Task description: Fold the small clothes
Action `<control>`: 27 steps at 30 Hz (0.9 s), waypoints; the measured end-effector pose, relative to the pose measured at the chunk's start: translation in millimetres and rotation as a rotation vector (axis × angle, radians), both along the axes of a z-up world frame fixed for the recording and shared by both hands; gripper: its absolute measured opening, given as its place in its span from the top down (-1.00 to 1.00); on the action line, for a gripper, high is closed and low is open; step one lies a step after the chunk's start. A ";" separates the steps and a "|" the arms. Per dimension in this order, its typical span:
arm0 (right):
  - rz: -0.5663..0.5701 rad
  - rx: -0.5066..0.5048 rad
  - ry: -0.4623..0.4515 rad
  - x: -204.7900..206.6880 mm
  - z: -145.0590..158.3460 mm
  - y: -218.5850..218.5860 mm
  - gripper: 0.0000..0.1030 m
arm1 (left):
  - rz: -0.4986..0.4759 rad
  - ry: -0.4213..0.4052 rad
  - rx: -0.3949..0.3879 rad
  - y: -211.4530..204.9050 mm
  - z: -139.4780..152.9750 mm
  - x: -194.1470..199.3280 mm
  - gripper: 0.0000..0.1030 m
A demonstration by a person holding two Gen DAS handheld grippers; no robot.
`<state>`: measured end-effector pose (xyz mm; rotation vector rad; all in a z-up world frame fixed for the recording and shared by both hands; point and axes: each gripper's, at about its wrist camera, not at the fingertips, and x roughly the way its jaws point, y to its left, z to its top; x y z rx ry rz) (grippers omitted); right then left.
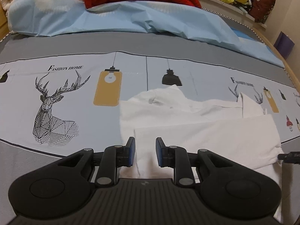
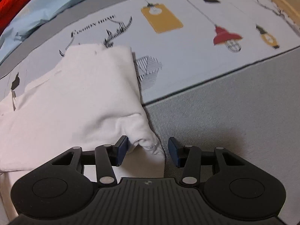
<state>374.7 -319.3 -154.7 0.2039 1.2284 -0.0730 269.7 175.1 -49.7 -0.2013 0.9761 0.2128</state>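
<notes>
On the bed (image 1: 61, 48), toward its near edge, a white garment (image 1: 196, 131) lies partly folded across the printed sheet (image 1: 56, 93), with 1 layer already doubled over the rest and a collar-like bump at its far side. Both grippers sit at the garment's near hem. The left gripper (image 1: 145, 152) has its fingers moderately apart, straddling flat cloth near the left side of the folded layer, with nothing pinched between the blue pads. The right gripper (image 2: 148, 151) has its fingers wider apart, and a bunched corner (image 2: 148, 144) of the garment stands up between them, touching or just beside the left pad while the right pad is clear of it.

My reading is that the fold is mid-way: 1 pass looks done, and the hands are placed to take the near edge for the next. That calls for both sets of fingers to close on cloth, the right on the bunched corner, the left on the hem beneath it, then a level lift toward the far edge of the bed. The left may catch only 1 layer.
</notes>
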 end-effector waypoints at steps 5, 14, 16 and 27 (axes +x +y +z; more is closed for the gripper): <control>-0.014 0.034 -0.160 -4.7 32.2 4.0 0.17 | -0.012 0.033 -0.017 2.9 -12.2 4.2 0.50; -0.021 0.001 -0.025 -1.1 -13.8 -2.6 0.18 | -0.069 0.103 -0.049 -6.1 -45.5 11.6 0.50; 0.010 -0.040 -0.031 -1.9 -8.1 4.1 0.18 | -0.077 0.116 -0.040 -7.8 -50.9 12.0 0.50; -0.065 -0.009 -0.046 -8.4 0.5 -2.8 0.13 | -0.062 0.184 0.004 -4.0 -76.7 12.5 0.44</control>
